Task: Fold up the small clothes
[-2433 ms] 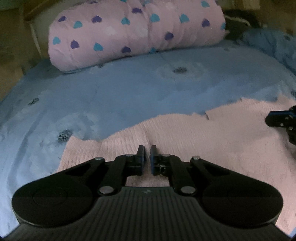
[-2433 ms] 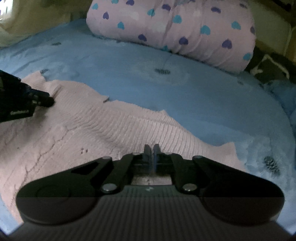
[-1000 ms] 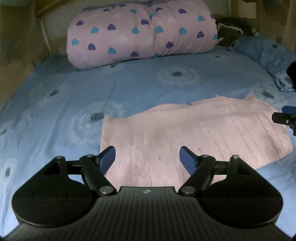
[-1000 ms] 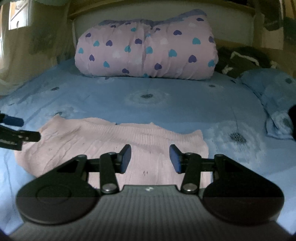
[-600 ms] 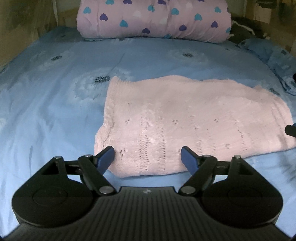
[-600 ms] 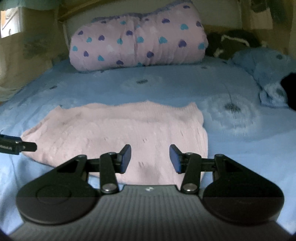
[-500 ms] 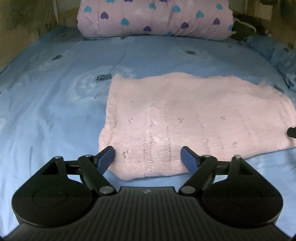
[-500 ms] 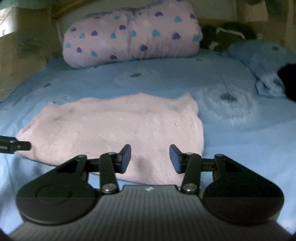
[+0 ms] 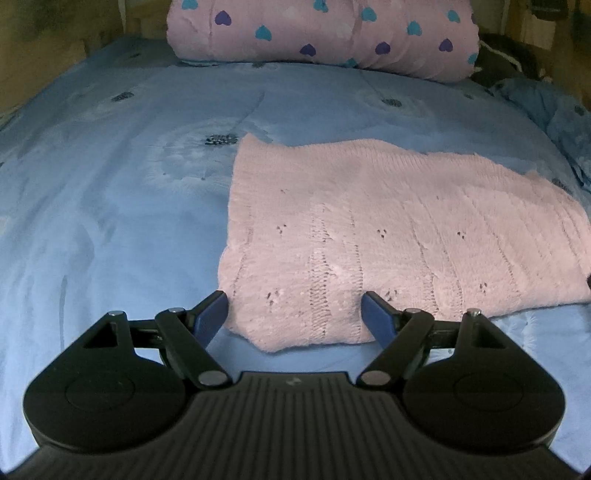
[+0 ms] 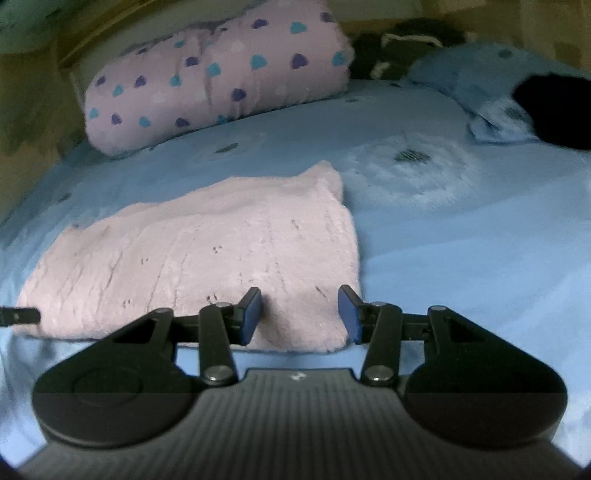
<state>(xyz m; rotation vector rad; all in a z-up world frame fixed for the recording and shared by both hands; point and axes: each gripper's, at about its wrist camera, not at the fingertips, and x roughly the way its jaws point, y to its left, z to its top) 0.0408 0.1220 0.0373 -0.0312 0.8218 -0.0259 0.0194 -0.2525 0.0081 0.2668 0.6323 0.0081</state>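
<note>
Both our left gripper [image 9: 295,314] and right gripper [image 10: 300,314] gape empty before the folded pink knitted garment [image 9: 388,236]; beyond it lies a heart-print pink bolster [image 9: 321,33].

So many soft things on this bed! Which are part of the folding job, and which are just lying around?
Part of the job:
pink knitted garment
left gripper
right gripper

Just lying about:
heart-print rolled quilt
blue bedsheet
blue pillow
dark item on that pillow
</note>
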